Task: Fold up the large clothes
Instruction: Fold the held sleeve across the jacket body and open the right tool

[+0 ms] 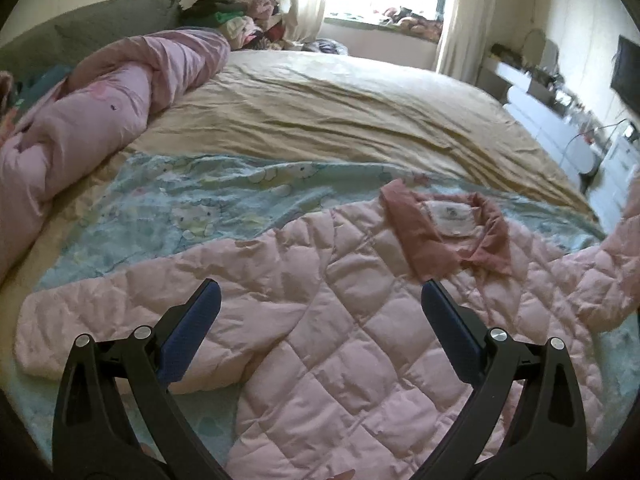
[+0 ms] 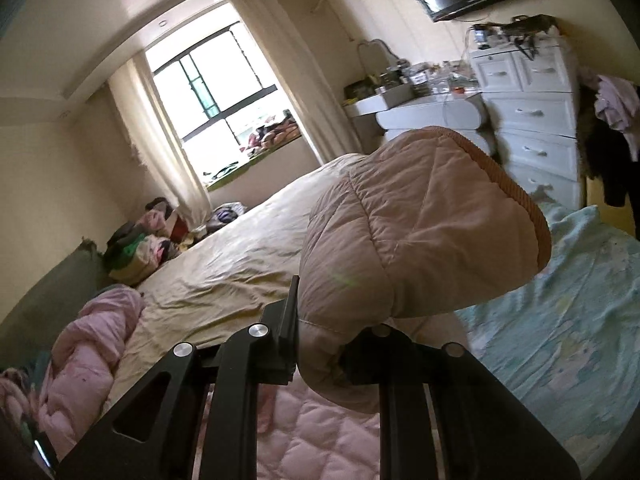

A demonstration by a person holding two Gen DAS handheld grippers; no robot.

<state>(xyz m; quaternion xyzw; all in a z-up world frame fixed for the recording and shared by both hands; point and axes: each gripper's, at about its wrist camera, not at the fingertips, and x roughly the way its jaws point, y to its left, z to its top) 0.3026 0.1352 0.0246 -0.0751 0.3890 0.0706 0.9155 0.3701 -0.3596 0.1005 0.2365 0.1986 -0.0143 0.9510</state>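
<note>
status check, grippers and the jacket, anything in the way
Left gripper open, hovering over the pink jacket spread flat on the bed. Right gripper shut on the jacket's sleeve, lifted clear. Nothing in the way.

Black plastic left gripper [image 1: 320,294] w/ blue pads [image 1: 192,332], silver pivot screws [image 1: 141,332].

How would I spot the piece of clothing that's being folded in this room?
Find the big bed under the window; near its foot a pale blue cartoon-print sheet is spread. On that sheet lies the quilted pink jacket, one sleeve pinched up in the right gripper. Unlike the rolled pink duvet nearby, it has diamond stitching and a darker pink collar.
</note>
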